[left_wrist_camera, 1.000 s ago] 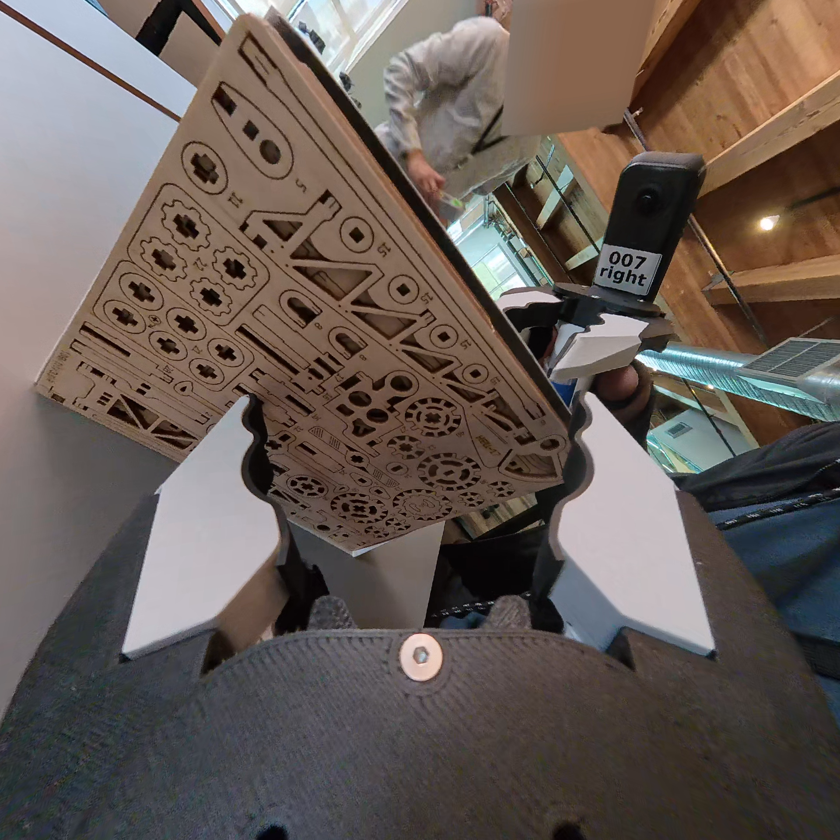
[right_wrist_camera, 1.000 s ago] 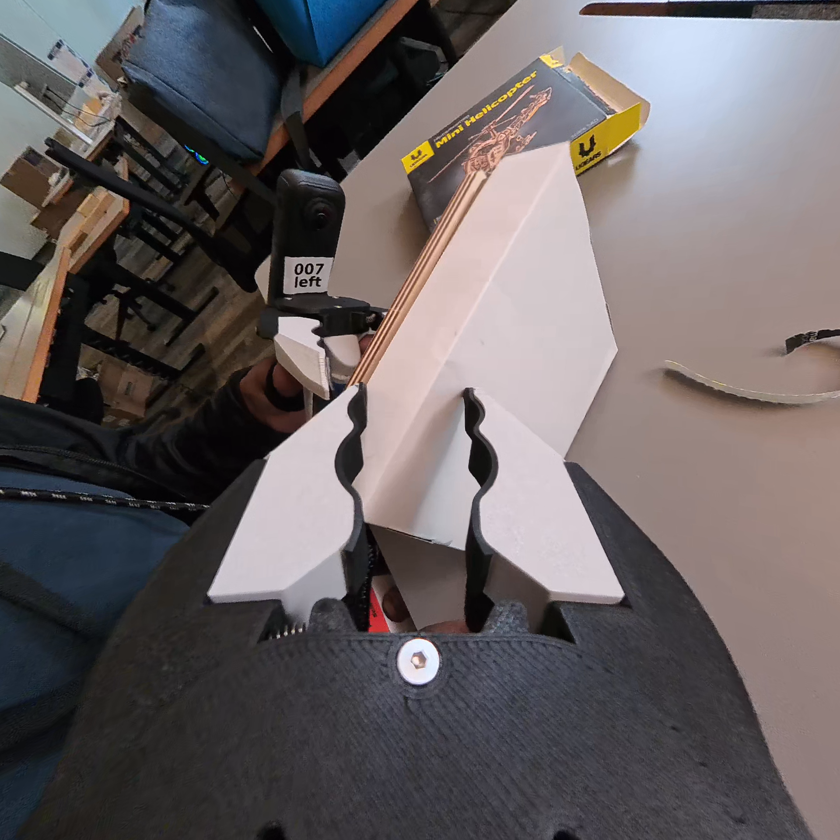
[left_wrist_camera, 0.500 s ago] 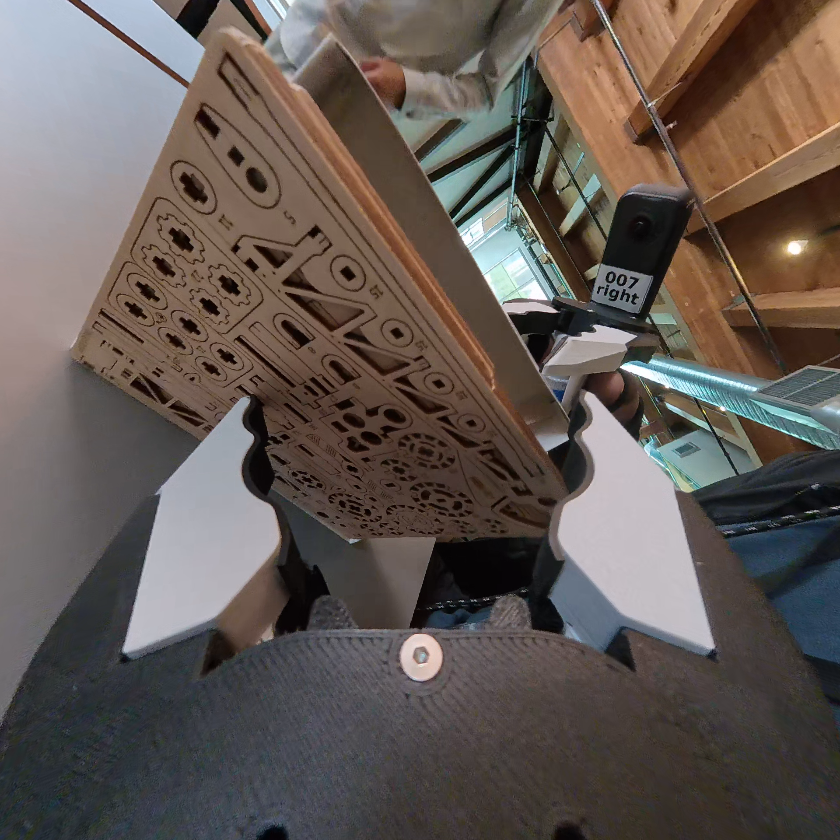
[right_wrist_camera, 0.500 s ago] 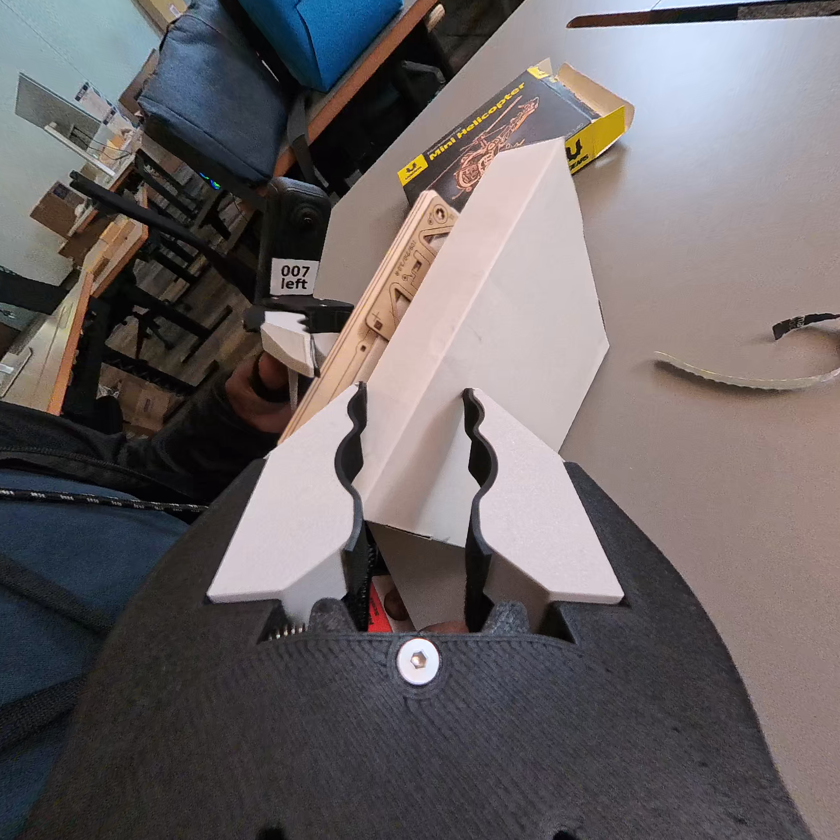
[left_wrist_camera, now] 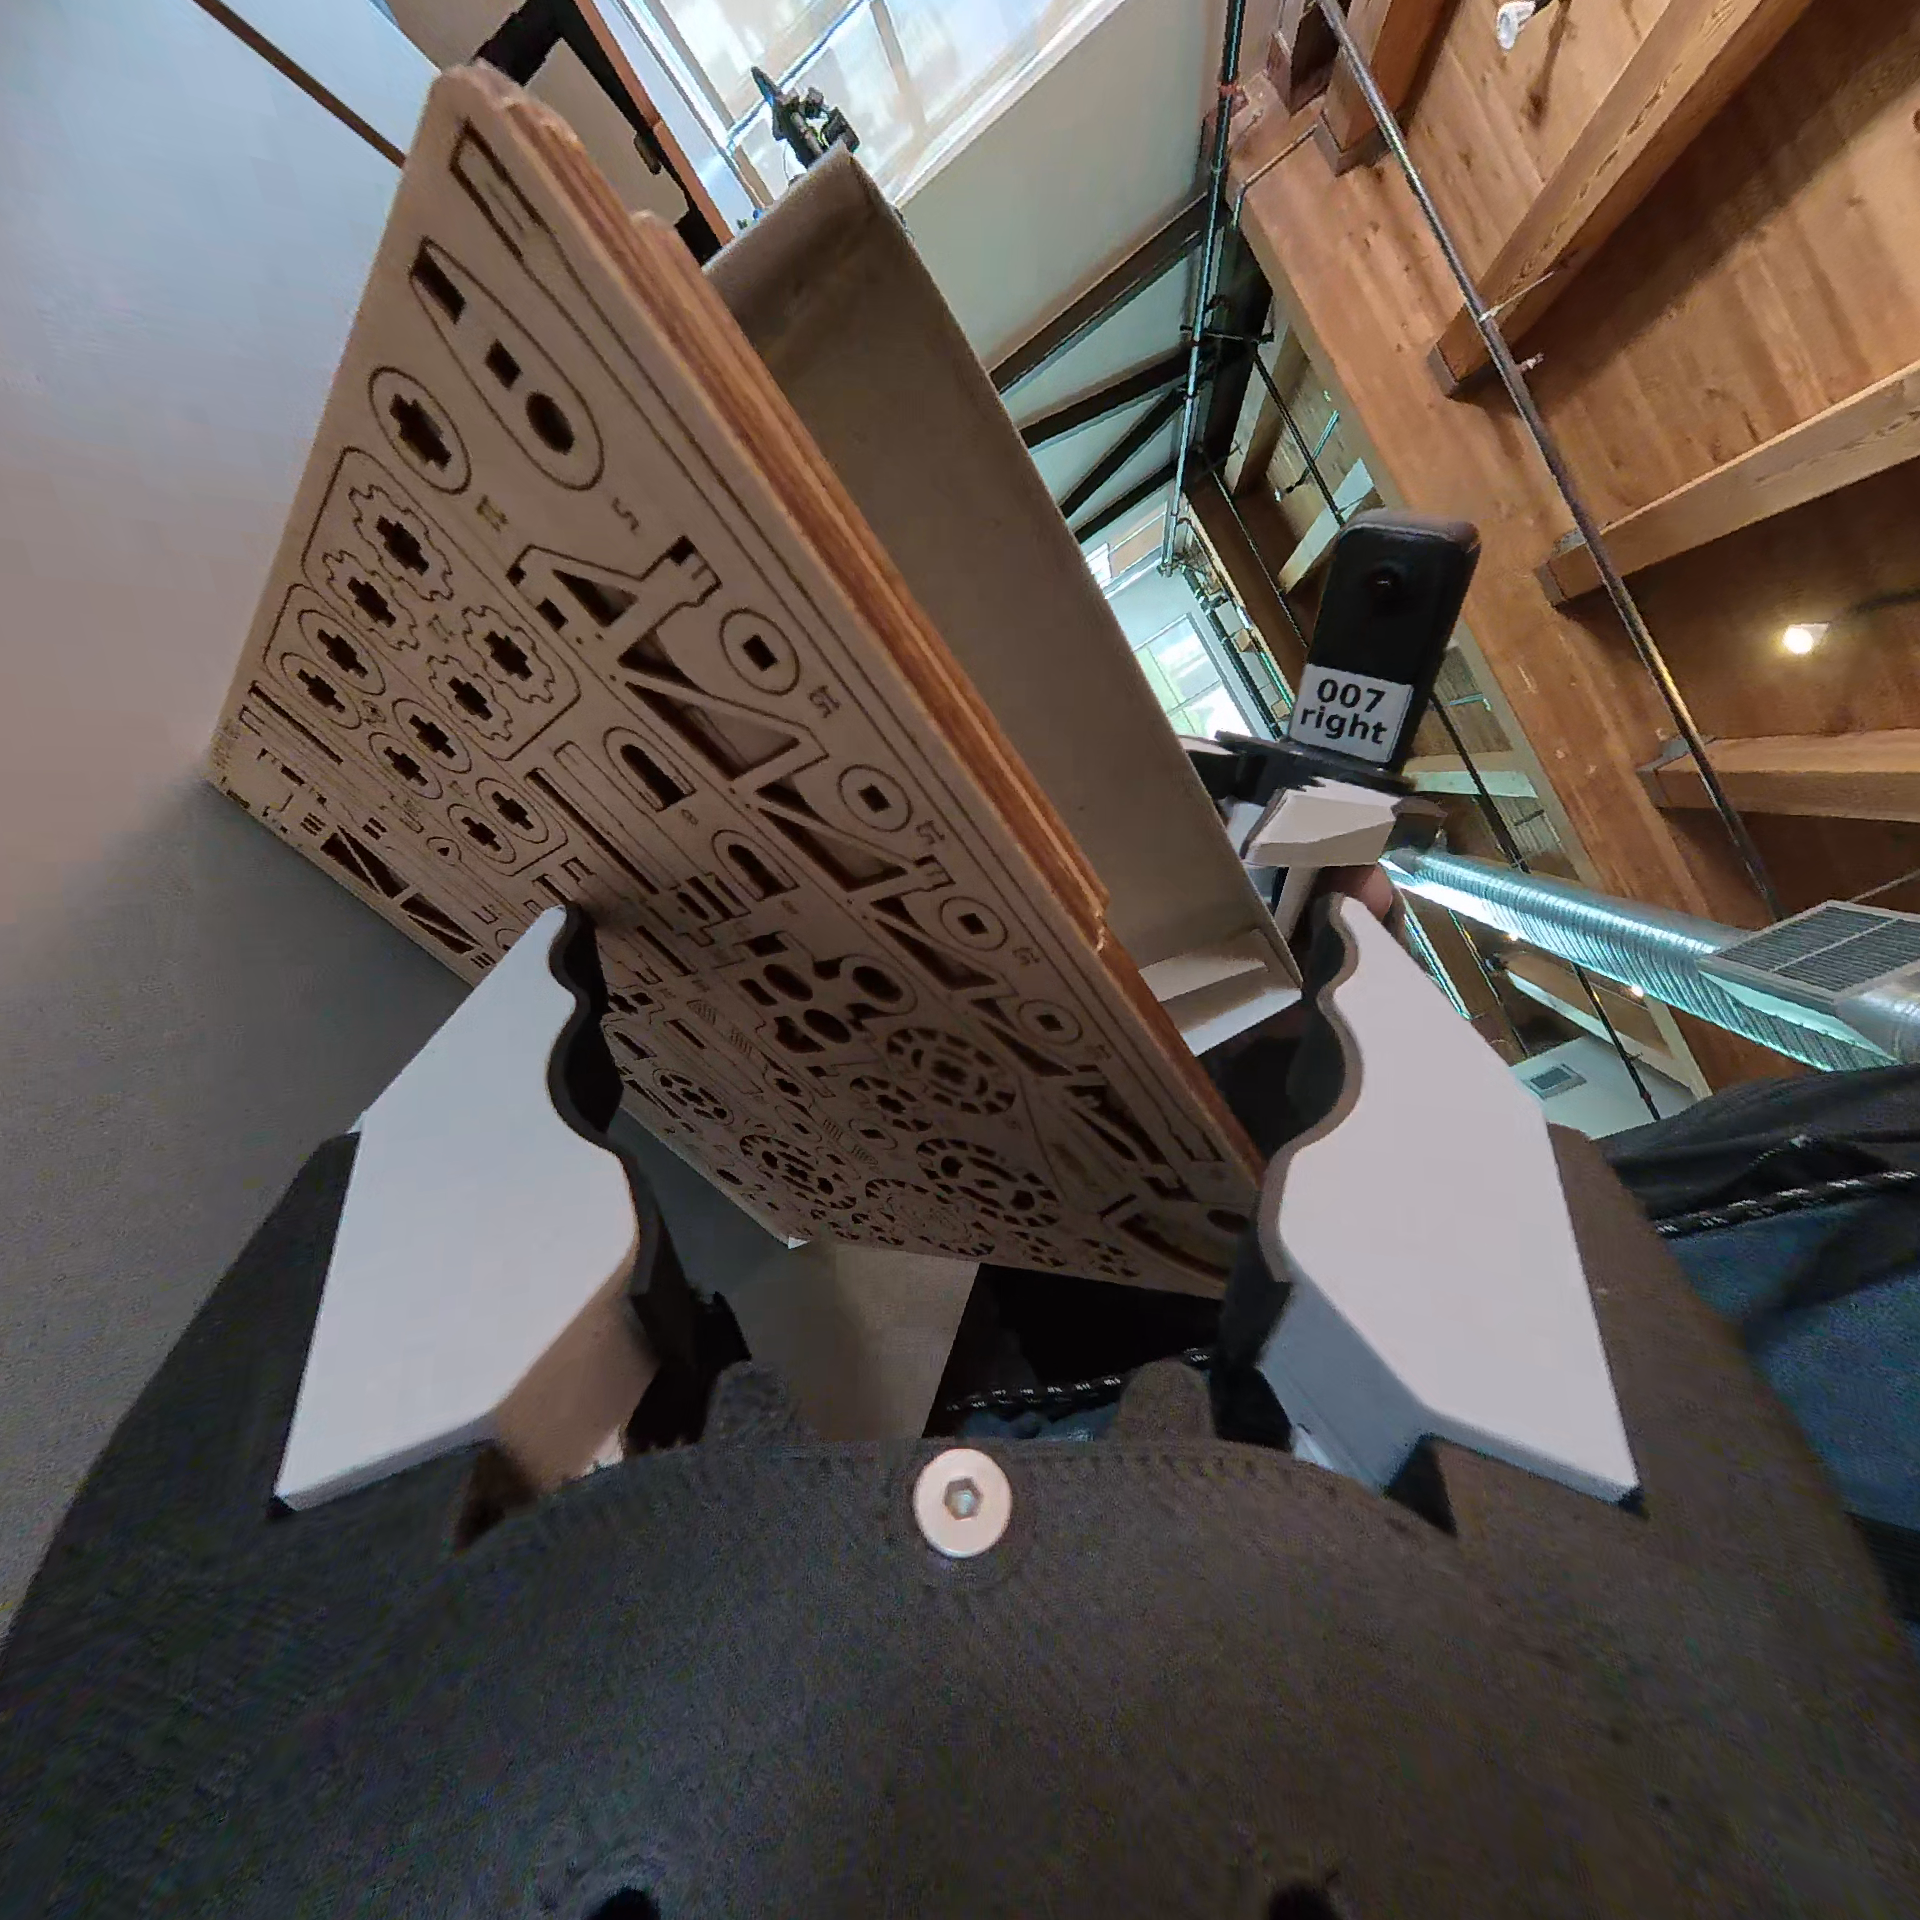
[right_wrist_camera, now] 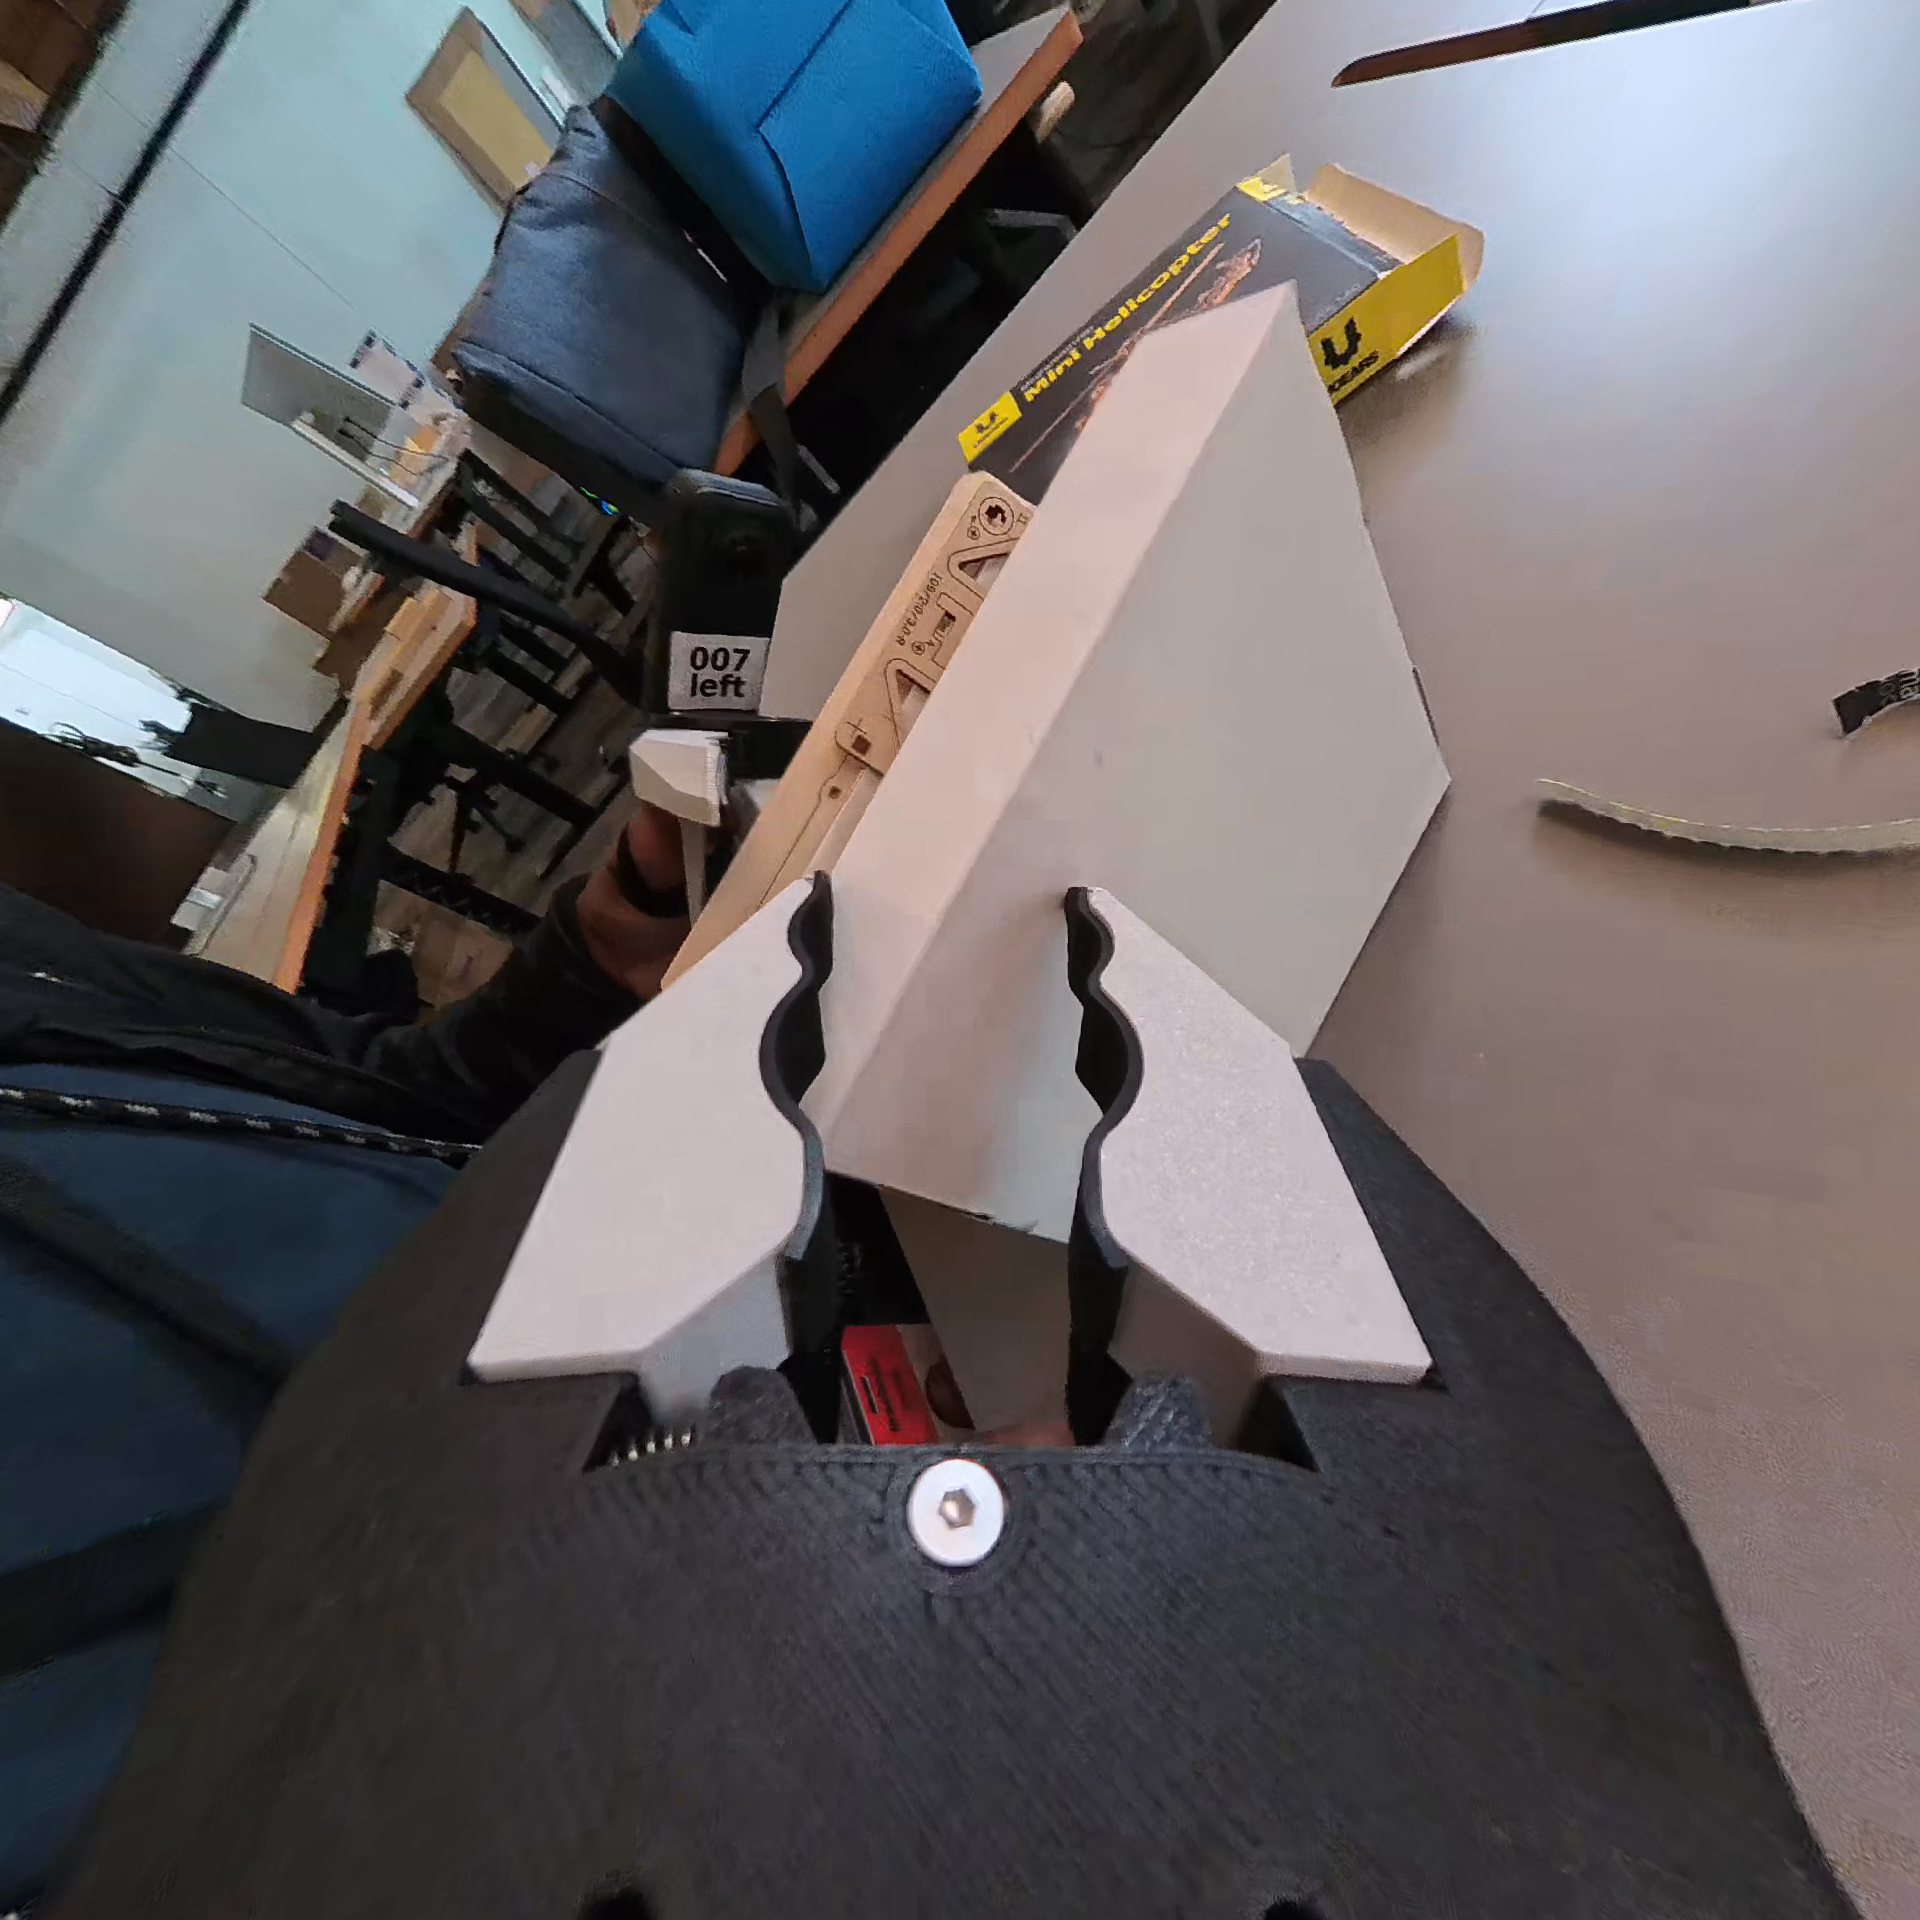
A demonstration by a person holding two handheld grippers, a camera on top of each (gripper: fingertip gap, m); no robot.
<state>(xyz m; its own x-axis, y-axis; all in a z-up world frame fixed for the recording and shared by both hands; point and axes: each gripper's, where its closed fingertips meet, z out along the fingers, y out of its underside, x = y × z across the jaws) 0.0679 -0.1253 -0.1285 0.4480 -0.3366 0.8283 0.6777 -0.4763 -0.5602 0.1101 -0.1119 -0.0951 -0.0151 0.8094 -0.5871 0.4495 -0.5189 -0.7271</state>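
Observation:
A stack of laser-cut wooden sheets [left_wrist_camera: 727,779] stands tilted on the grey table [left_wrist_camera: 156,987]. My left gripper [left_wrist_camera: 951,920] is shut on the stack's near corner, with its jaws set wide. Behind the stack is a white cardboard tray [left_wrist_camera: 987,623]. In the right wrist view my right gripper [right_wrist_camera: 948,888] is shut on the near end of that tray [right_wrist_camera: 1143,727]. The sheets [right_wrist_camera: 914,644] stick out from the tray's left side. The left gripper [right_wrist_camera: 681,774] shows there at the sheets' edge. The right gripper [left_wrist_camera: 1320,831] shows beyond the tray in the left wrist view.
A black and yellow open box [right_wrist_camera: 1247,301] lies on the table [right_wrist_camera: 1610,468] beyond the tray. A pale curved strip [right_wrist_camera: 1714,831] and a black scrap [right_wrist_camera: 1875,696] lie to the right. Blue chairs [right_wrist_camera: 623,312] and a blue bag [right_wrist_camera: 800,125] stand past the table's left edge.
The wooden sheets and the white tray have come apart. The sheets lay flat against the tray before; now they angle out to its left. Both grippers keep their hold.

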